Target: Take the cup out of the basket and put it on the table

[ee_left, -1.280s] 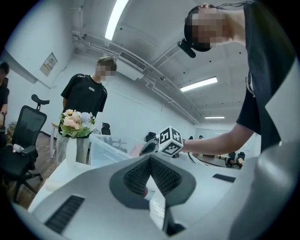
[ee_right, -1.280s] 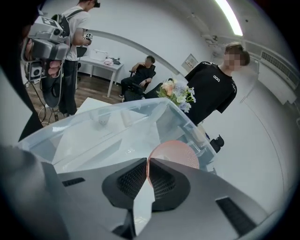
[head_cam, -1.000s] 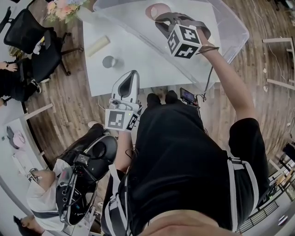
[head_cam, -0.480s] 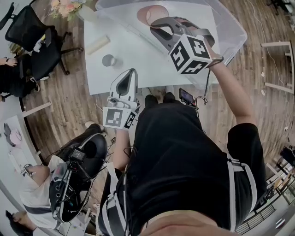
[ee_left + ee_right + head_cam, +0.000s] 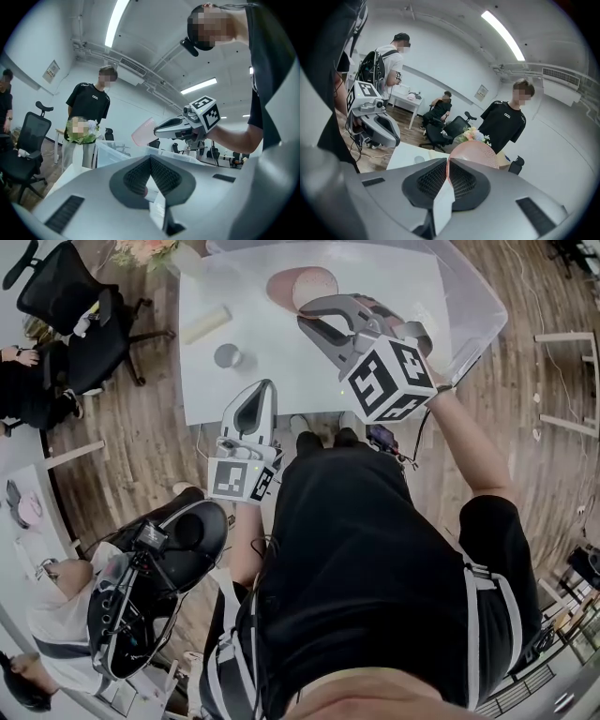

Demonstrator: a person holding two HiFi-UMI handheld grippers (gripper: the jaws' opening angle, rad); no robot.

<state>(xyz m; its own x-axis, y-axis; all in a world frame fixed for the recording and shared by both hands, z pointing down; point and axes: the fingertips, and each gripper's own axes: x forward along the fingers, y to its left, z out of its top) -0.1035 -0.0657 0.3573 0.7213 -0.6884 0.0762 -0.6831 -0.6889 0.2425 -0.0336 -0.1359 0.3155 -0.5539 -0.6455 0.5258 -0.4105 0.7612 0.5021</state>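
Observation:
A translucent pink cup (image 5: 302, 285) hangs in the air over the white table (image 5: 281, 371), left of the clear plastic basket (image 5: 472, 322). My right gripper (image 5: 307, 319) is shut on its rim; in the right gripper view the cup (image 5: 476, 151) shows just past the closed jaws of that gripper (image 5: 447, 165). My left gripper (image 5: 264, 390) is shut and empty at the table's front edge, pointing up at the table. The left gripper view shows its own jaws (image 5: 150, 160) pressed together, with the right gripper (image 5: 161, 127) and the cup (image 5: 143, 132) above.
A small grey tin (image 5: 226, 355) and a cream cylinder (image 5: 204, 323) lie on the table's left part, with flowers (image 5: 145, 249) at its far corner. Black office chairs (image 5: 61, 301) stand left. People stand and sit around; a phone (image 5: 384, 439) hangs at the table's front.
My right gripper has risen and drawn back toward me and left with the cup, out of the basket to over the table. The left gripper has barely moved.

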